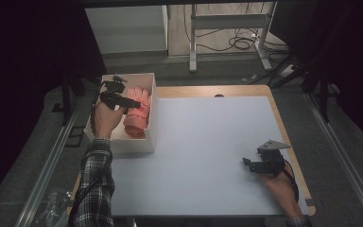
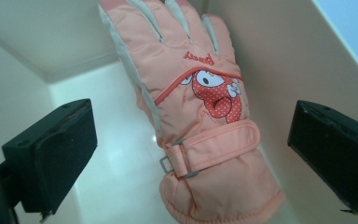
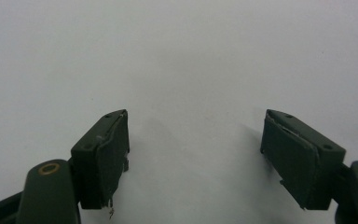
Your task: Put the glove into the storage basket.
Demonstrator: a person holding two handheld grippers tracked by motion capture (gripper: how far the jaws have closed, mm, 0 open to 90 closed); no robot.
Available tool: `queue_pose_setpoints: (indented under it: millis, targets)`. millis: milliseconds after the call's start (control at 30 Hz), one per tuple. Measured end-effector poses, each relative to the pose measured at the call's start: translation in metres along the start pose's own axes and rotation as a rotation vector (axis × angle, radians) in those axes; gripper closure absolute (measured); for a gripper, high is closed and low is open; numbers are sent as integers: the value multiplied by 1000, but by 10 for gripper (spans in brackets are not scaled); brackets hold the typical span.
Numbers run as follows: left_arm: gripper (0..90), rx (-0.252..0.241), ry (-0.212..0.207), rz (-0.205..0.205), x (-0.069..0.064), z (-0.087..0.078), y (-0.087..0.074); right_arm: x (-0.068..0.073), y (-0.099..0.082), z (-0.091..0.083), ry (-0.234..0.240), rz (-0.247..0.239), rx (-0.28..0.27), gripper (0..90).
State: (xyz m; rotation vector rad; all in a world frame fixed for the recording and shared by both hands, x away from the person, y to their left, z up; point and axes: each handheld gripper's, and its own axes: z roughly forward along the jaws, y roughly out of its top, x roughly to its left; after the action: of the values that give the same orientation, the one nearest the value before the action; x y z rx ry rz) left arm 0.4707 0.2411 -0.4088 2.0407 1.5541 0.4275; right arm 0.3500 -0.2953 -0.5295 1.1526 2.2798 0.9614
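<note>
Sleeves in plaid come up from the bottom edge of the high view, one at seven o'clock, one at five. Nearest, at about four o'clock on the table (image 1: 208, 142), the right gripper (image 1: 248, 163) sits low over the white top, held in a hand, its grey plate on top and its jaws pointing toward nine o'clock. Its own view gives what the high view is too small to show: the two black jaws stand wide apart with bare white surface between them and nothing gripped.

Farther off, at ten o'clock, a white box (image 1: 152, 94) stands at the table's left edge. The left gripper (image 1: 123, 101) hangs over it, held from below by the left hand (image 1: 105, 118). From above, a pink glove (image 1: 137, 113) lies in the right half of the box, along the wall at three o'clock; its details are lost at that size.

The left gripper view fills them in. The glove (image 2: 200, 112) lies flat on the box floor against one wall, fingers toward twelve o'clock, cuff toward six. It has pale side panels, a red dotted cartoon figure on the back, a line of red lettering above it and a strap with a metal buckle across the wrist. The jaws stand open at eight and four o'clock, either side of the glove, well clear of it and above it, touching nothing.
</note>
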Motion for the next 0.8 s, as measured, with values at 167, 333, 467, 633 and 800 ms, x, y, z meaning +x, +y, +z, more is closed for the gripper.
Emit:
queue_pose_setpoints:
  millis: [167,333,467,633,800]
  targets:
    - [12,-26,-25,6,0,-9,-3,0,0,0,0,0,0,238]
    - [10,-45,-48,21,-2,-17,-5,0,0,0,0,0,0,239]
    - [10,-57,-60,48,-8,-24,-5,0,0,0,0,-1,0,238]
    - [10,-68,-83,77,-15,-31,-7,0,0,0,0,0,0,238]
    - [10,-84,-104,103,-23,-37,-9,0,0,0,-1,0,0,238]
